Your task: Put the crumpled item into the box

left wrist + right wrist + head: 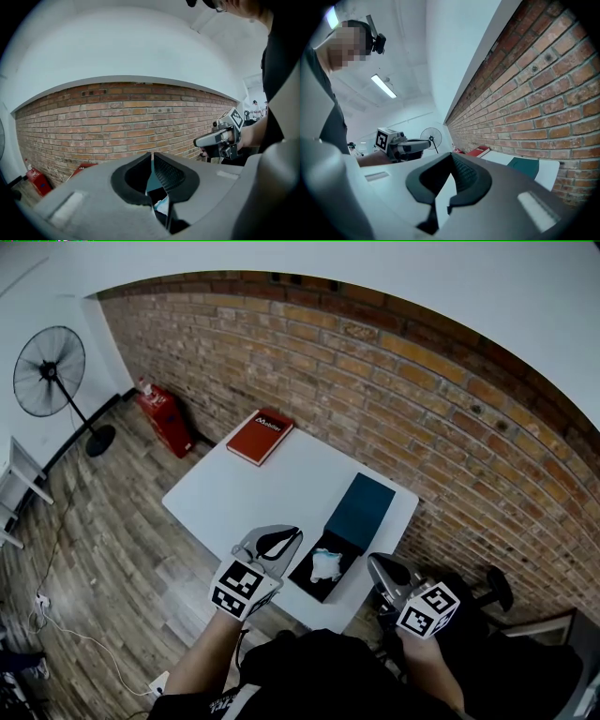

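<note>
Low at centre, the crumpled whitish wad (326, 564) lies in the open black box (317, 589); left gripper (296, 533) and right gripper (372, 562), jaws together and empty, probably just withdraw.

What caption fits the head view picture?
Crumpled item lies in the open box on the table, left gripper and right gripper nearby.

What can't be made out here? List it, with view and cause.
Crumpled item: head view, too small to tell its material; left gripper view, mostly behind the jaws.
Red book cover print: head view, too small.
Box: right gripper view, only the lid shows; rest behind the right gripper.
</note>
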`<state>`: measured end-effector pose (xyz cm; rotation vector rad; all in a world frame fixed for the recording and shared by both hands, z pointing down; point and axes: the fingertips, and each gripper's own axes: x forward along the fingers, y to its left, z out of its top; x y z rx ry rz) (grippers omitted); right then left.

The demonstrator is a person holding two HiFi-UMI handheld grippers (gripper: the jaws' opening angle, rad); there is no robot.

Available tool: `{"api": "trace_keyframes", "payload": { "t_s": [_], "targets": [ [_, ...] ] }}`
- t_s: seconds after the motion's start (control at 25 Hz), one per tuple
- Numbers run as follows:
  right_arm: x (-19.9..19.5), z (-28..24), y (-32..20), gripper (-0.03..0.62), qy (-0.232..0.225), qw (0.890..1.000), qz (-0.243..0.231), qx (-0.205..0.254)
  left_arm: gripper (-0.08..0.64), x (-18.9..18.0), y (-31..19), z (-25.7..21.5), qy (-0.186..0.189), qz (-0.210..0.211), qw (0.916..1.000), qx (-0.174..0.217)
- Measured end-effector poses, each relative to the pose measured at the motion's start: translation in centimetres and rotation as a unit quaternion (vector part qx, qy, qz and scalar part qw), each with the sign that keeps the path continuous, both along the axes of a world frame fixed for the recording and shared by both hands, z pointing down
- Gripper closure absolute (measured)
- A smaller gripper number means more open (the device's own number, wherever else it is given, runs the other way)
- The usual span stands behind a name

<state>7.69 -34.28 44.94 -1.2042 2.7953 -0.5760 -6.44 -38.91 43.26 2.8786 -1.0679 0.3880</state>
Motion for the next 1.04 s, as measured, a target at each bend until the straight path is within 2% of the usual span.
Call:
{"api": "trace_keyframes", "payload": {
  "t_s": [0.24,0.52,0.64,0.8,1.04],
  "targets": [
    [-0.6,-0.1,-0.6,0.598,0.017,1.000,0.001,0.011,0.554,-2.6,-1.3,0.3,0.016,-0.051,0.9986,-0.007],
    [0.1,-0.4,-1.9,0.598,0.035,0.999,0.032,0.026,0.554,-5.1,-2.9,0.8,0.041,-0.111,0.9927,-0.023],
    [-0.3,-0.8,-2.2,0.598,0.043,0.998,0.036,0.041,0.554,-5.1,-3.5,0.5,0.045,-0.116,0.9921,-0.019],
    [-0.4,-1.0,-2.6,0.598,0.038,0.997,0.042,0.045,0.554,-4.4,-4.3,-0.4,0.031,-0.104,0.9941,-0.004],
    [-0.3,-1.4,-3.5,0.598,0.033,0.997,0.052,0.051,0.554,-4.5,-5.1,-1.5,0.060,-0.119,0.9910,0.000]
  ]
}}
